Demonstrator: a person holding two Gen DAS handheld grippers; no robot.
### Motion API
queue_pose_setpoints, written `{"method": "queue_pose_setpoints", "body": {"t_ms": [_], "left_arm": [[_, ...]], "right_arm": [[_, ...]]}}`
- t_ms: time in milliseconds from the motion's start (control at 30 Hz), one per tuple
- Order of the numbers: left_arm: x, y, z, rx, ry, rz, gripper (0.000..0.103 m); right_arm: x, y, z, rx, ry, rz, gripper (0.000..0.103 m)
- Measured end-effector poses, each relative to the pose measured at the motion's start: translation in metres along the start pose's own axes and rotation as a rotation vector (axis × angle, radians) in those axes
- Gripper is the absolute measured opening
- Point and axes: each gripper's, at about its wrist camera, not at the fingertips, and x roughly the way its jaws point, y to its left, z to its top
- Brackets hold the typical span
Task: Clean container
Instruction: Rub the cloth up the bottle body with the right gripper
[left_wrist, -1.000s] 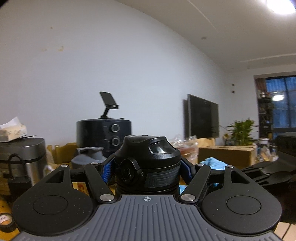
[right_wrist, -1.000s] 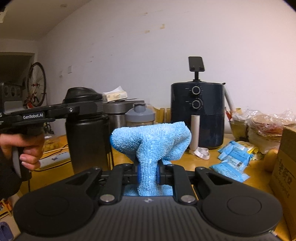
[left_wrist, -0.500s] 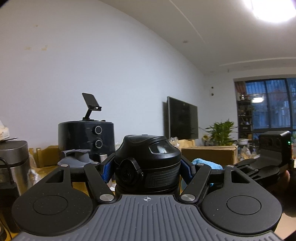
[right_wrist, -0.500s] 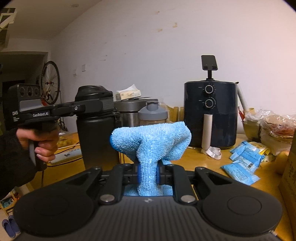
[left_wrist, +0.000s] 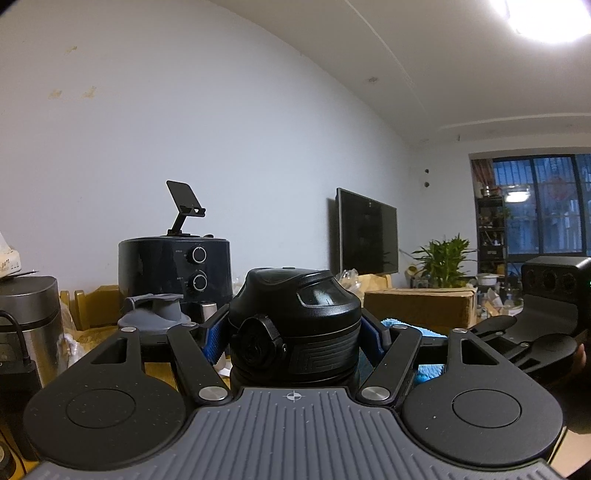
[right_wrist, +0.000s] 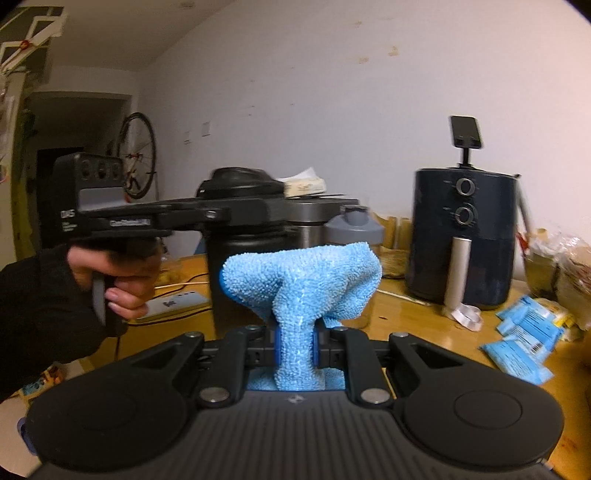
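Note:
A black bottle (left_wrist: 293, 325) with a domed flip lid stands upright between the blue pads of my left gripper (left_wrist: 293, 338), which is shut on it just under the lid. In the right wrist view the same black bottle (right_wrist: 236, 280) shows at left of centre, with a hand (right_wrist: 110, 277) holding the left gripper's handle. My right gripper (right_wrist: 295, 347) is shut on a bunched blue microfibre cloth (right_wrist: 303, 284), which sits just in front of the bottle's right side. The cloth's edge (left_wrist: 428, 334) peeks out in the left wrist view.
On the wooden table (right_wrist: 413, 314) stand a dark air fryer (right_wrist: 463, 236) with a phone stand on top, a grey shaker bottle (right_wrist: 354, 229), a steel cooker (left_wrist: 26, 314), blue packets (right_wrist: 524, 339), a power strip (right_wrist: 177, 301) and a cardboard box (left_wrist: 417, 306).
Both views have swung: the air fryer has slid rightwards in the right wrist view, and the bottle with the left gripper now sits nearer the middle, closer to the cloth. Both grips are unchanged.

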Motion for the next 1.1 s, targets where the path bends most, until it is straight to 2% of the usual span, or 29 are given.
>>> {"method": "queue_pose_setpoints", "body": {"t_ms": [300, 833, 1100], "left_arm": [[0.003, 0.003, 0.001, -0.008, 0.009, 0.011, 0.068], [0.005, 0.006, 0.003, -0.025, 0.021, 0.023, 0.068], [0.005, 0.005, 0.002, -0.020, 0.018, 0.020, 0.068]], "right_arm": [[0.018, 0.021, 0.010, -0.061, 0.030, 0.057, 0.009], [0.034, 0.027, 0.026, -0.089, 0.111, 0.045, 0.010], [0.039, 0.026, 0.019, -0.094, 0.154, 0.041, 0.009]]}}
